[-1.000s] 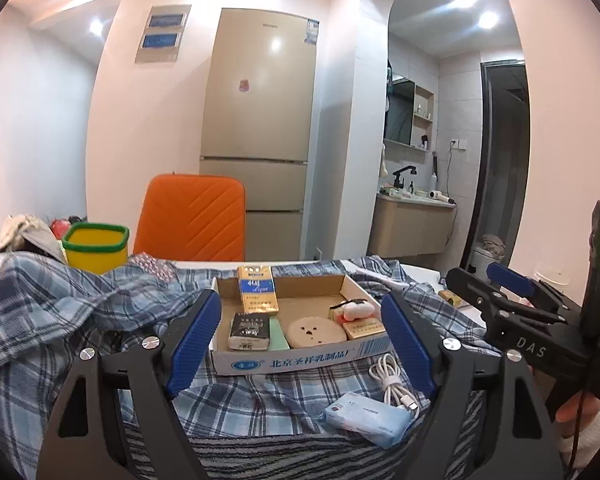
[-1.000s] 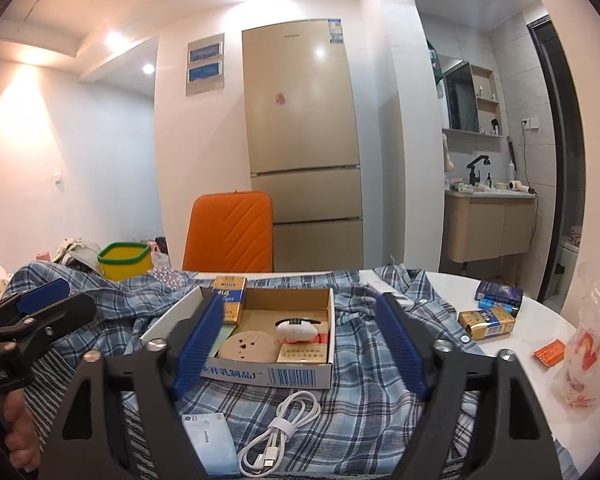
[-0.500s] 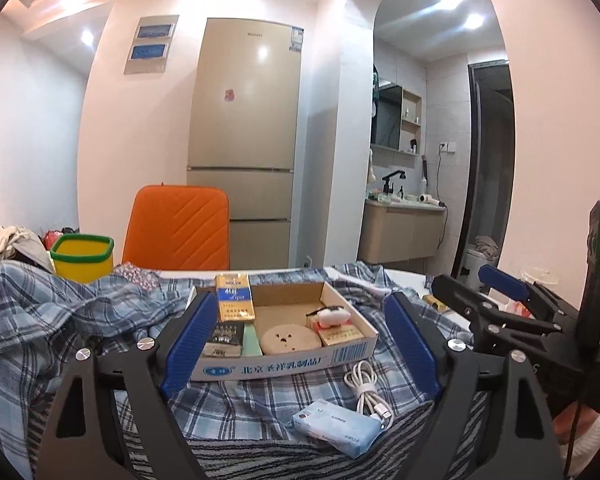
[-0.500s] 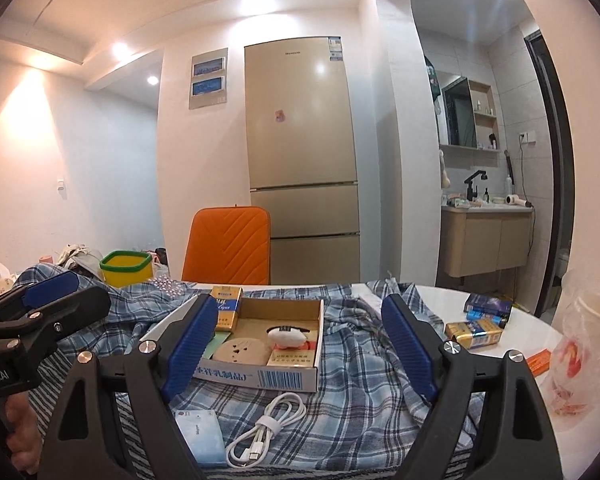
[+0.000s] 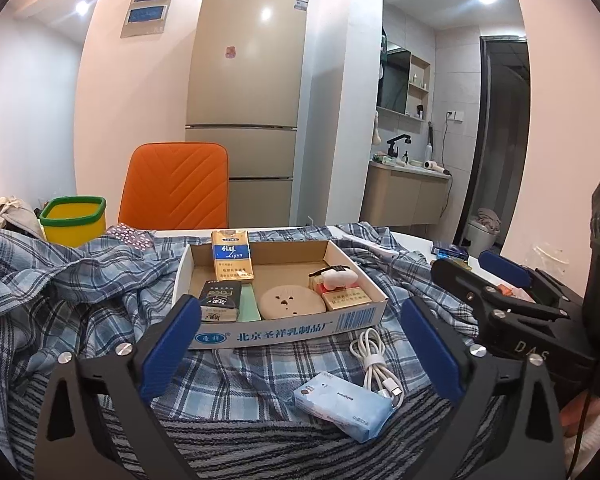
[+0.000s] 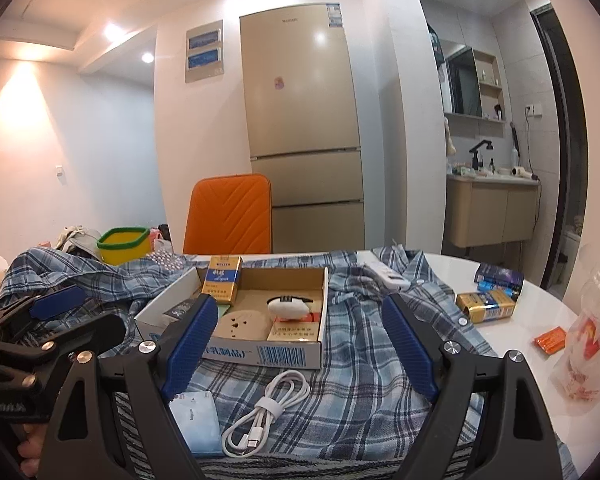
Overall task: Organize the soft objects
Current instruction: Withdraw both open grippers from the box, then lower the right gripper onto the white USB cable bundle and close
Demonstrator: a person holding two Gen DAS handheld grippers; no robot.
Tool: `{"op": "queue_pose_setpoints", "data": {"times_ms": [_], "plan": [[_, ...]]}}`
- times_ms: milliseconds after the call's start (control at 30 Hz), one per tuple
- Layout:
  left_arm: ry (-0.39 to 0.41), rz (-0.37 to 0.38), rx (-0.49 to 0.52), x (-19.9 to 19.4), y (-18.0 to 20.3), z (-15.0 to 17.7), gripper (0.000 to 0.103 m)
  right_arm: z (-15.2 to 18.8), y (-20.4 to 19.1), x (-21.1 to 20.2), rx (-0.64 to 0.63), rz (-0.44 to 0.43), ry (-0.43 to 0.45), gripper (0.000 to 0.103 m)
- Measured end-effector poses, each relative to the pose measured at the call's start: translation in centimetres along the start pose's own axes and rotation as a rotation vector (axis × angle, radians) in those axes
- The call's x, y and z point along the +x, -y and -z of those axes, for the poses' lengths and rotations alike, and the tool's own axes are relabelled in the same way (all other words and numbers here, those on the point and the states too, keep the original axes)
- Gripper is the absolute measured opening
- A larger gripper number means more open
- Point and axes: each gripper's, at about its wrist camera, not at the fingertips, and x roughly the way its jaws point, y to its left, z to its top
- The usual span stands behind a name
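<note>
- Lying across the white round table point(image 6: 540, 312), a blue plaid cloth point(image 5: 80, 280) carries a shallow cardboard box with blue print on its white front wall point(image 5: 284, 330), the landmark here.
- Inside the box: a gold-and-blue cigarette pack point(image 5: 232, 256) leaning on the back wall, a dark tissue pack point(image 5: 220, 300) at the front left corner, a round tan disc with small holes point(image 5: 290, 304), and a white plush toy point(image 5: 338, 278) resting on a gold flat pack point(image 5: 346, 299) at the right wall.
- Just in front of the box, on the plaid cloth, lie a coiled white cable point(image 6: 268, 412) and a light blue tissue pack point(image 5: 342, 406); a striped grey fabric point(image 5: 240, 448) sits nearer still.
- The left gripper point(image 5: 300, 348) hovers in front of the box, its jaws opening, wide apart, nothing between the blue pads.
- The right gripper point(image 6: 300, 348) hangs in front of the box too, jaws spread wide and empty; the cable lies below the gap.
- Behind the box stand an orange chair point(image 5: 176, 188) and a yellow bin with a green rim point(image 5: 74, 220).
- Right of the box, on bare table, rest a gold carton point(image 6: 486, 306) and a dark blue carton point(image 6: 498, 278).
</note>
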Motion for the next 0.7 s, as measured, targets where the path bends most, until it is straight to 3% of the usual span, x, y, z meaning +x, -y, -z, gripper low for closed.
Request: {"op": "queue_pose_setpoints", "data": {"times_ms": [400,533,700], "plan": [[-0.069,-0.065,-0.122,1.4,-2.3,0.0,0.103,0.2,0.7,3.2,0.025,0.000,-0.160,0.091],[-0.105,-0.082,-0.103,2.0,-2.0,0.2,0.103,0.6,0.3,5.2,0.020,-0.023,-0.278,0.090],[-0.139,-0.080,-0.093,2.7,-1.8,0.4,0.103,1.5,0.0,7.6,0.043,-0.046,-0.433,0.077]]}}
